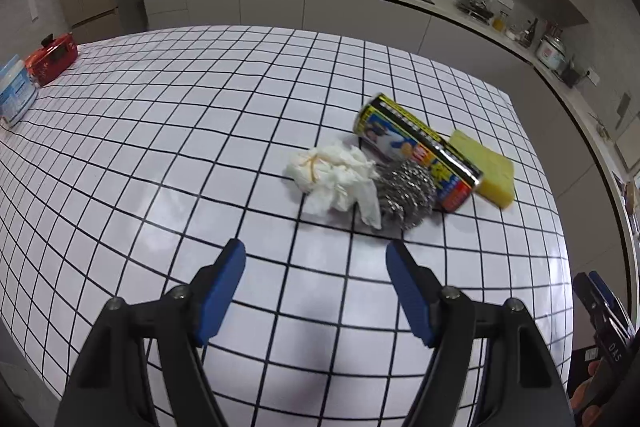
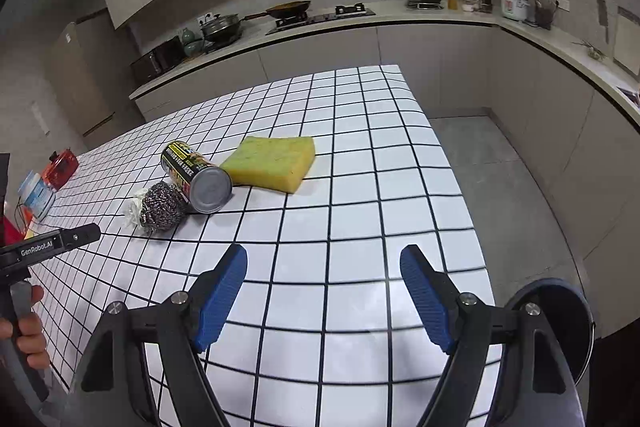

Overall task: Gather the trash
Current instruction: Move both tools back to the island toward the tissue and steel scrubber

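**Both grippers empty over the table, trash cluster ahead: risks and counts**

I hold the left gripper with jaws apart, nothing between the pads. Same for the right gripper: spread wide, empty. Both hover above the checked table, short of the pile.

Where the trash is: one tight cluster toward the right side of the table. The crumpled tissue sits nearest my left gripper and touches the steel scourer; the scourer touches the can, which lies on its side; the yellow sponge lies just behind the can, touching or nearly so, I can't tell which.

What I think could go wrong:
- The can is on its side, so a nudge from a finger may roll it toward the table edge.
- Everything is packed together, so closing on the tissue may snag the scourer too, or drag the can.
- The tissue is soft and loose, so a shallow pinch may tear off a wisp only.
- Which items count as trash is unclear; the sponge and scourer may be usable, so I risk a wrong pick.
- Both grippers aim at one pile, so they could collide.

Counts: tissue 1, scourer 1, can 1, sponge 1. At the far left edge: red container 1, blue-labelled tub 1. A dark round bin 1, beside the table by my right gripper.
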